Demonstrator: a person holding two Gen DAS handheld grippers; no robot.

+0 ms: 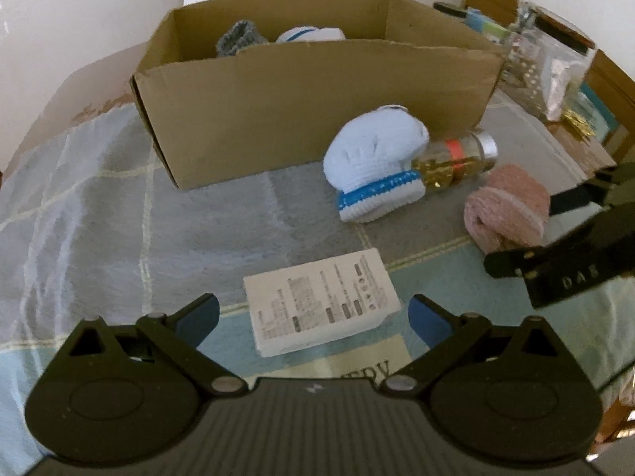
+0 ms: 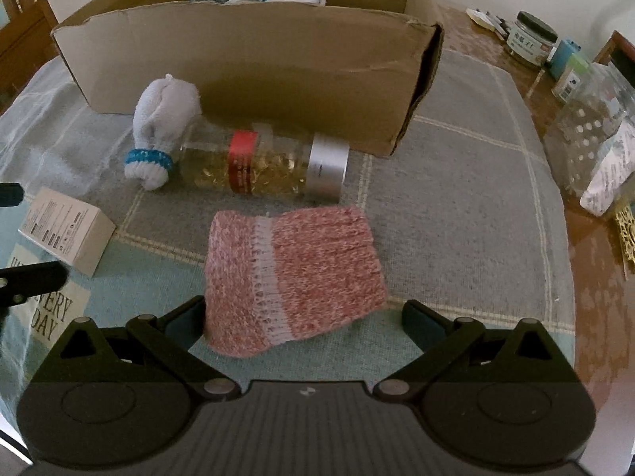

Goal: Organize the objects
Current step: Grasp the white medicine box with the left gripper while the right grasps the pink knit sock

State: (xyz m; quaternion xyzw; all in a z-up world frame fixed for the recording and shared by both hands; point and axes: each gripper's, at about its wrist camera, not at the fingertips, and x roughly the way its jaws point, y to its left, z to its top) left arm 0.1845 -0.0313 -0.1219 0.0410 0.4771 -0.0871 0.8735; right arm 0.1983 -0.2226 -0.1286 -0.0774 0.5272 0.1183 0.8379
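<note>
A cardboard box (image 1: pixel 309 115) (image 2: pixel 246 63) stands at the back of the cloth, with knitted items inside. In front of it lie a light blue knitted piece (image 1: pixel 373 158) (image 2: pixel 162 127), a clear bottle of golden capsules (image 1: pixel 456 158) (image 2: pixel 270 162), a pink knitted piece (image 1: pixel 508 206) (image 2: pixel 293 273) and a small white carton (image 1: pixel 321 301) (image 2: pixel 63 230). My left gripper (image 1: pixel 313 317) is open, its fingers either side of the white carton. My right gripper (image 2: pixel 301 317) is open around the near end of the pink knitted piece; it also shows in the left wrist view (image 1: pixel 563 246).
The table is covered by a grey and blue checked cloth (image 2: pixel 456 206). At the right edge stand a clear plastic bag (image 1: pixel 543 67) (image 2: pixel 595 135), a jar (image 2: pixel 530 39) and small packets. Wooden chairs stand behind the box.
</note>
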